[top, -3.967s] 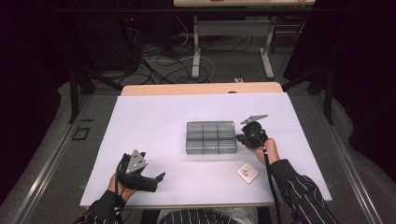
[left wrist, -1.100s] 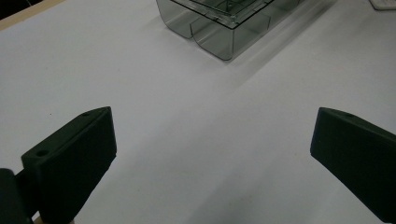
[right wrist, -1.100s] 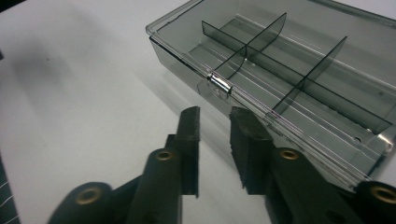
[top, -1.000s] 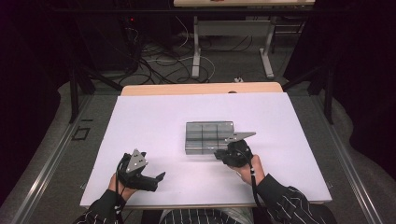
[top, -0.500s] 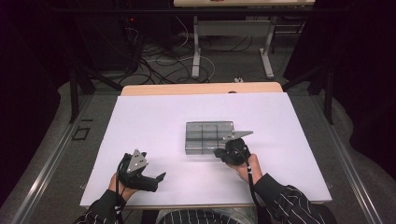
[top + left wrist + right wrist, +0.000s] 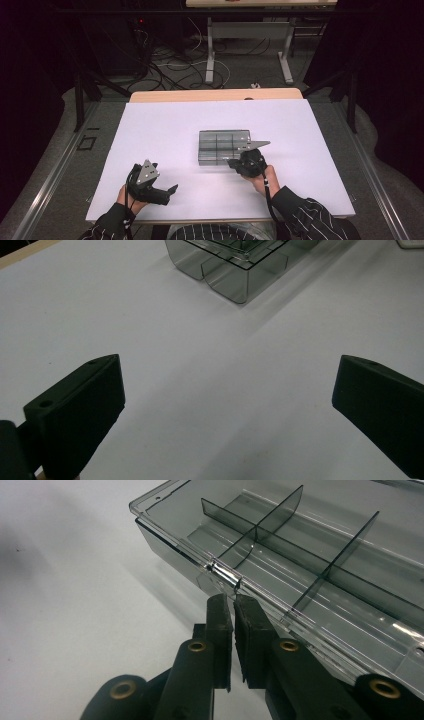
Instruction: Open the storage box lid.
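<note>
My right fingers [image 6: 232,605] have just been closing and are nearly shut, tips at the latch [image 6: 225,574] on the box's [image 6: 223,146] near edge, nothing pinched that I can see. Box sits mid-table [image 6: 165,130]. Left fingers [image 6: 227,405] wide open, empty, well apart.

The box [image 6: 223,147] is clear smoky grey plastic, its dividers the same tint, with a shiny silvery clasp [image 6: 225,575] on its front edge. It lies on a white counter [image 6: 165,130] with a pale wood strip along the far edge. Both the left hand-held gripper [image 6: 167,192] and the right hand-held gripper [image 6: 233,163] are matt black, each topped by a grey plate; brass-coloured rivets dot the right one. The sleeves [image 6: 305,217] are black with thin white stripes. The floor is grey.
</note>
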Available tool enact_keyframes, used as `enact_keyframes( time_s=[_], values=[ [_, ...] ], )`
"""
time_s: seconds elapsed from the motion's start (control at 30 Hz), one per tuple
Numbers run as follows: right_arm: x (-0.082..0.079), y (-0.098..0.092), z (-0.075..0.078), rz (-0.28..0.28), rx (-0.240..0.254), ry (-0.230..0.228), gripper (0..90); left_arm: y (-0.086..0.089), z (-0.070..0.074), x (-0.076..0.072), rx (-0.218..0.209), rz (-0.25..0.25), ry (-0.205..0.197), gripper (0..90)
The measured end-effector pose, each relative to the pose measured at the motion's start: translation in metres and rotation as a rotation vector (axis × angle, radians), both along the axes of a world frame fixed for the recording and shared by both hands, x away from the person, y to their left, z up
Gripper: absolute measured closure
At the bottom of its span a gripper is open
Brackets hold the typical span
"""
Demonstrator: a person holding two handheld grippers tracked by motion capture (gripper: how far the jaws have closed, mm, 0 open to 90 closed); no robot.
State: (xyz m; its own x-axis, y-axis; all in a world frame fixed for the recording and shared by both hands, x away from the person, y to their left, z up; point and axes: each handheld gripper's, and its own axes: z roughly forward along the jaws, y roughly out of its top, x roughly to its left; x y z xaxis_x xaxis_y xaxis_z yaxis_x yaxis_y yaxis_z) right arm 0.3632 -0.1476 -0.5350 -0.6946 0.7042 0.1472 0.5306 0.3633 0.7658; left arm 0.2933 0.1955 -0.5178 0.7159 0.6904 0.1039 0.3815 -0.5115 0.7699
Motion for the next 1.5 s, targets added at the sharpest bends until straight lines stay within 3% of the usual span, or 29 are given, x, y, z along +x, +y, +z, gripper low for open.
enact_keyframes(
  time_s=[0.1,0.17,0.33,0.37,0.5,0.7,0.87,1.0,1.07,1.1,1.17,1.23,1.27,1.4,1.47,1.5],
  values=[
    [-0.001,-0.002,0.002,0.007,-0.004,0.013,85.5,-0.001,0.000,0.000,0.000,0.001,-0.002,0.4],
    [0.000,-0.002,0.002,0.012,0.025,-0.008,85.5,-0.002,0.000,0.002,0.003,0.009,0.000,0.3],
    [0.000,-0.002,0.001,0.014,0.004,0.009,85.4,-0.009,0.000,0.007,0.009,0.008,0.015,0.2],
    [0.000,-0.002,0.002,0.009,0.025,-0.008,85.4,-0.011,0.000,0.008,0.007,0.007,0.017,0.2],
    [0.000,-0.002,0.005,0.010,0.035,-0.035,85.4,-0.018,0.001,0.013,0.015,0.016,0.020,0.2],
    [0.000,-0.002,0.006,0.016,0.033,-0.026,85.4,-0.027,0.002,0.026,-0.007,0.032,0.029,0.2],
    [0.000,-0.002,0.006,0.021,0.033,-0.046,85.4,-0.043,0.000,0.036,0.019,0.007,0.036,0.3],
    [0.000,-0.001,0.007,0.021,0.028,-0.032,85.3,-0.055,-0.001,0.043,0.032,0.017,0.042,0.8],
    [0.001,-0.001,0.006,0.026,0.033,-0.050,85.3,-0.060,-0.001,0.047,0.040,0.016,0.035,2.4],
    [0.001,-0.001,0.007,0.027,0.031,-0.053,85.2,-0.066,-0.002,0.050,0.039,0.016,0.015,4.6],
    [0.001,-0.001,0.007,0.024,0.038,-0.058,85.3,-0.068,-0.001,0.051,0.041,0.005,0.030,11.0],
    [0.002,-0.001,0.007,0.025,0.039,-0.055,85.3,-0.072,-0.002,0.053,0.047,0.009,0.009,15.5],
    [0.002,-0.001,0.006,0.029,0.030,-0.056,85.3,-0.074,-0.002,0.055,0.048,0.008,-0.003,22.6],
    [0.002,0.000,0.007,0.029,0.037,-0.060,85.2,-0.080,-0.001,0.059,0.030,0.006,-0.010,36.4],
    [0.002,0.000,0.006,0.028,0.042,-0.056,85.2,-0.084,-0.001,0.060,0.041,0.011,-0.024,42.8],
    [0.001,-0.001,0.007,0.031,0.021,-0.039,85.1,-0.085,0.000,0.060,0.061,0.002,-0.016,44.7]
  ],
)
